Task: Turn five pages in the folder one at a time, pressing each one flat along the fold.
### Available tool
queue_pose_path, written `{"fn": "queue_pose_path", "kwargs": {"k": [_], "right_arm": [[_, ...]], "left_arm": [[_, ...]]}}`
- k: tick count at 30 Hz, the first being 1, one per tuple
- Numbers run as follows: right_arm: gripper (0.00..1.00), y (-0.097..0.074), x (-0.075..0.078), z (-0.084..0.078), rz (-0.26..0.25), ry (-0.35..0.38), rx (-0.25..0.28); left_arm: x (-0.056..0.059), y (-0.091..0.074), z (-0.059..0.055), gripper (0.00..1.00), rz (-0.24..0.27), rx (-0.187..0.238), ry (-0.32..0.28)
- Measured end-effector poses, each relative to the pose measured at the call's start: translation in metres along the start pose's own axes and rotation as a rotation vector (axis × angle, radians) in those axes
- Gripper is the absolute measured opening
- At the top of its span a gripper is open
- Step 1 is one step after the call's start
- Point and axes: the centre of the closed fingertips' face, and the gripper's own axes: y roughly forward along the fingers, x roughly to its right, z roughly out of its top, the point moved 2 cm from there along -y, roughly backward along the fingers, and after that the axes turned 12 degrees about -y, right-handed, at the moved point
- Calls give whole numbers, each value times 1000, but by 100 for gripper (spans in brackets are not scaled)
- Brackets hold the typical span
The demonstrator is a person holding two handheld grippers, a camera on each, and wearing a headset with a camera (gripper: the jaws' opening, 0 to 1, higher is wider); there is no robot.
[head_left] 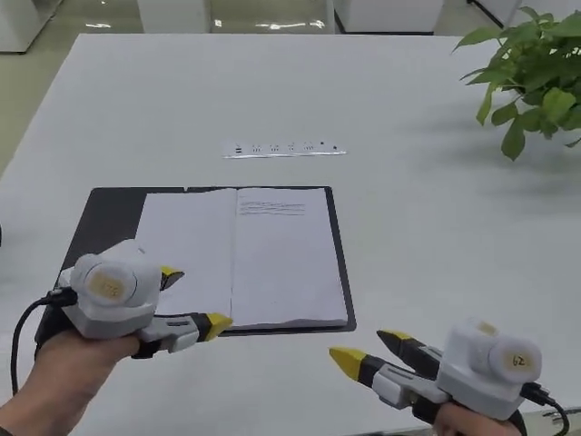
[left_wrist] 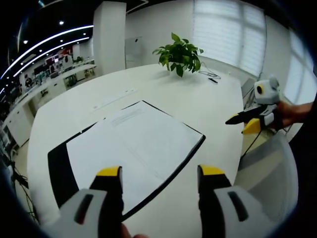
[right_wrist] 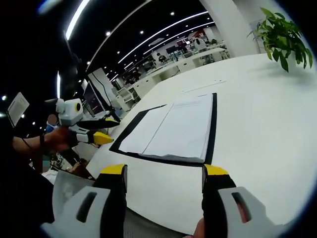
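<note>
Folder (head_left: 227, 259) lies open on the worktop (head_left: 427, 236), close to its near edge and left of centre. We hold our left gripper (head_left: 195, 298) above the folder's near-left corner, jaws released and empty. Our right gripper (head_left: 368, 347) hovers just off the near-right corner, likewise released.

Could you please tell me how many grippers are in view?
2: the left gripper is over the near left part of the folder; the right gripper is over the table, off the folder's near right corner. Both are open.
</note>
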Motion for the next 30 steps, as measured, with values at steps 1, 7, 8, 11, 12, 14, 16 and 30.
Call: {"fn": "queue_pose_path", "kwargs": {"k": [1,7,8,11,12,14,16,30], "right_arm": [[60,0,1,-1,1,-1,-2],[60,-1,5,1,2,9,12],[60,-1,5,1,3,12,18],[63,2,5,0,12,30,33],[63,4,5,-2,13,29,27],[63,6,5,-4,14,28,15],[63,6,5,-5,20,27,9],[65,2,15,-4,27,74,-16]], "left_arm": [[2,4,2,60,-6,0,3],[13,19,3,60,-30,-16,1],[15,21,2,60,-33,-24,8],[22,29,2,60,-47,-38,27],[25,32,2,60,-55,-44,31],[30,39,3,60,-62,-53,45],[33,46,4,60,-69,-55,49],[58,101,20,60,-98,-34,30]]}}
